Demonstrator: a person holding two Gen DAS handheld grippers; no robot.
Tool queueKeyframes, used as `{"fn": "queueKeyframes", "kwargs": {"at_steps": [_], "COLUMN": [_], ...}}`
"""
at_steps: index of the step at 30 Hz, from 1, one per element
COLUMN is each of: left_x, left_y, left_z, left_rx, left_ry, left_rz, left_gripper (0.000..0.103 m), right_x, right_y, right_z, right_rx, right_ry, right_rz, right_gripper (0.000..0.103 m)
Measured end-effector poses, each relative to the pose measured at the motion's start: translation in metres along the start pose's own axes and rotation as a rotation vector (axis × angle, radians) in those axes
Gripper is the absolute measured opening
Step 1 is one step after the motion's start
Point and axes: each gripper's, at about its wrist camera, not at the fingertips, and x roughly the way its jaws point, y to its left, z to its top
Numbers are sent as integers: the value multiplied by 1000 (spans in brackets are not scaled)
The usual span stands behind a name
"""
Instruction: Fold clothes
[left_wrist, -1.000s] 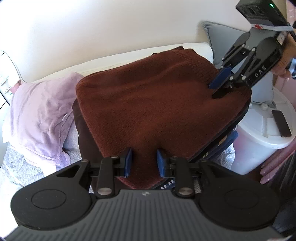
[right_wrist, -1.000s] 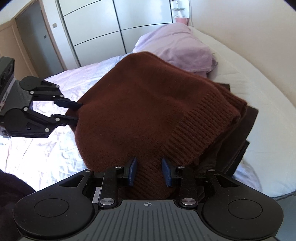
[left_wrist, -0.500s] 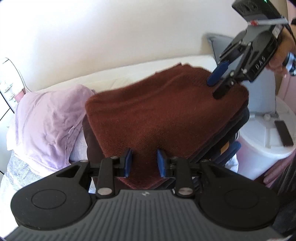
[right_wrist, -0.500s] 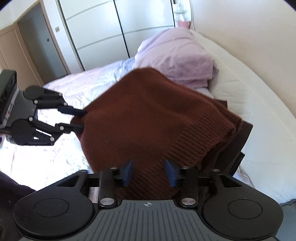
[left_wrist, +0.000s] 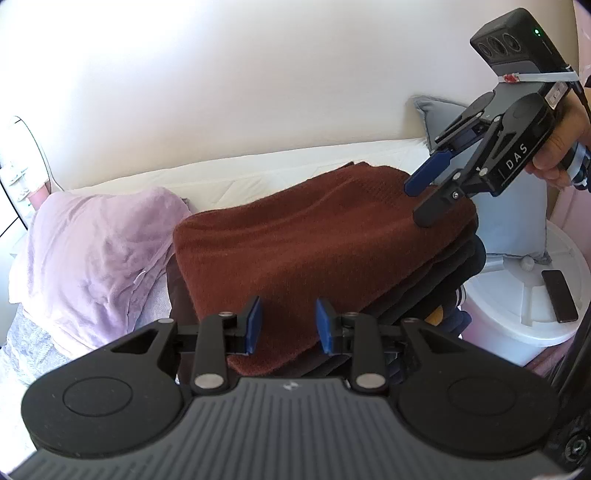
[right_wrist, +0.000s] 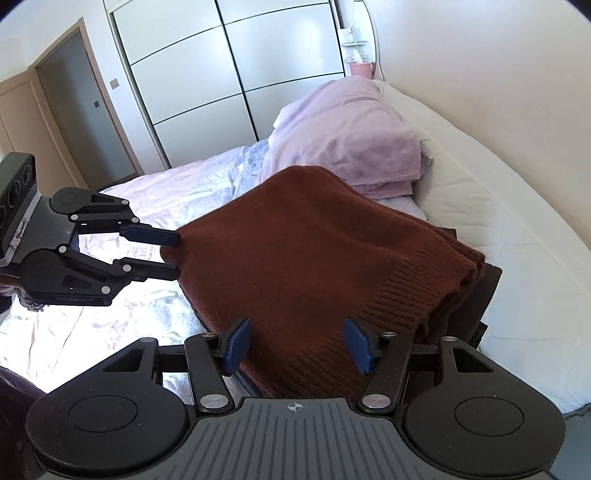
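Brown sweater (right_wrist: 317, 258) edge between spread right jaws, left jaws pinching corner

Right hand-held gripper (right_wrist: 297, 345) open over brown sweater (right_wrist: 317, 251); left hand-held gripper (right_wrist: 177, 254) pinching its edge.

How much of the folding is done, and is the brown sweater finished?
Nearly. The brown sweater already lies folded on top of a stack of dark folded clothes on the bed. The right gripper is open, its pads clear of the knit. The left gripper seems to hold the sweater's edge. Left to do: let go there too. The purple blanket beside it sits in a loose heap.
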Motion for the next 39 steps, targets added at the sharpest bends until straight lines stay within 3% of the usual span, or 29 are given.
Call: {"fn": "queueKeyframes", "kwargs": {"at_steps": [8, 11, 13, 15, 17, 23, 26, 29, 33, 39], "left_x": [-10, -20, -27, -36, -43, -79, -111, -141, -165, -183], "left_y": [1, -2, -3, -3, -2, -7, -11, -14, -22, -35], "left_z": [4, -1, -7, -18, -32, -86, -104, -115, -122, -129], "left_rx": [-26, -16, -5, 4, 6, 3, -8, -44, -75, -104], "left_ry": [-14, -33, -56, -83, -103, -61, -40, -49, -61, -51], "left_rz": [38, 52, 54, 48, 35, 15, 21, -6, -11, -10], "left_gripper": [32, 49, 64, 81, 87, 101, 101, 101, 101, 101], "right_x": [-2, -7, -13, -24, -34, -37, -41, -47, -65, -77], "right_y": [0, 7, 16, 36, 64, 170, 227, 270, 312, 337], "right_z": [4, 1, -5, -18, -36, -106, -140, -161, -171, -173], "right_rx": [-5, 4, 37, 80, 111, 231, 345, 473, 500, 519], "right_ry": [-31, -72, -123, -184, -235, -273, -286, -274, -284, -273], "right_rz": [1, -29, -76, -140, -208, -440, -511, -530, -589, -622], "right_gripper": [60, 60, 64, 77, 87, 88, 89, 89, 89, 89]}}
